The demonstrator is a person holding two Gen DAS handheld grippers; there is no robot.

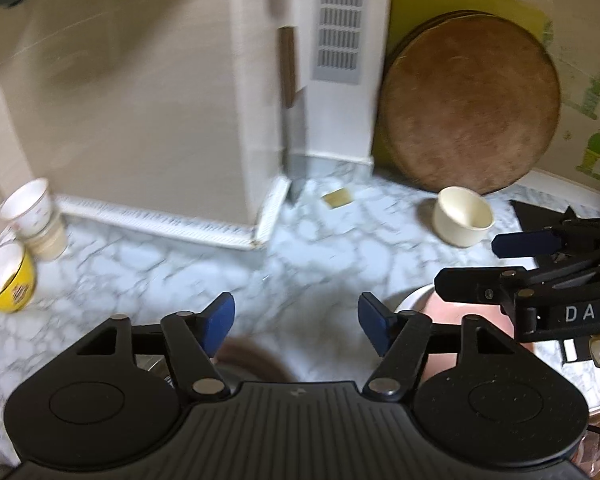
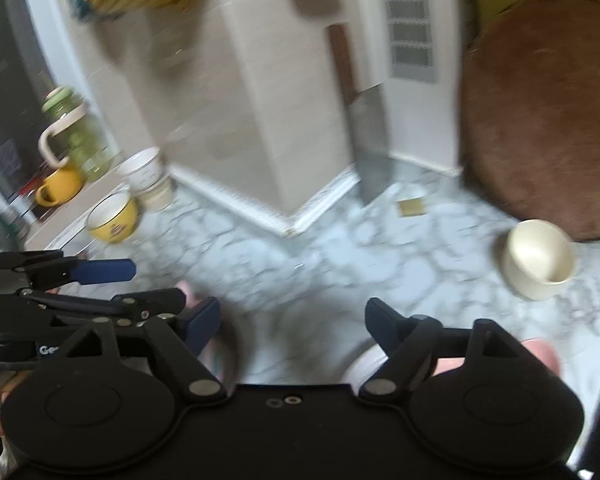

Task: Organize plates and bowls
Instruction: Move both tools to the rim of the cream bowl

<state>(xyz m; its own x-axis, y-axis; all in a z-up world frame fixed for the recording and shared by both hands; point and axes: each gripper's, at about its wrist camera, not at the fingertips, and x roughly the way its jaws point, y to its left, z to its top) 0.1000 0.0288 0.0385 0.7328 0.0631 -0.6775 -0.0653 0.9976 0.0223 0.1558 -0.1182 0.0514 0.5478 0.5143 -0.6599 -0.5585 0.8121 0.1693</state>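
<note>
Grey-veined marble countertop (image 1: 172, 264) bearing a cream bowl (image 1: 463, 216), a yellow bowl (image 1: 8, 280), stacked white cups (image 1: 36, 216), a small tan square (image 1: 338, 199) and a leaning round wooden board (image 1: 472, 104).

Bowl (image 1: 464, 216) on counter (image 1: 180, 264) before round board (image 1: 472, 108); cups (image 1: 32, 216) far left.

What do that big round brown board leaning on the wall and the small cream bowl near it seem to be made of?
Round board: probably wood, matte and worn, with a scuffed, fibrous brown face and a thick edge. Cream bowl: looks like glazed ceramic, though plastic is possible; smooth, uniform, with a faint sheen.
</note>
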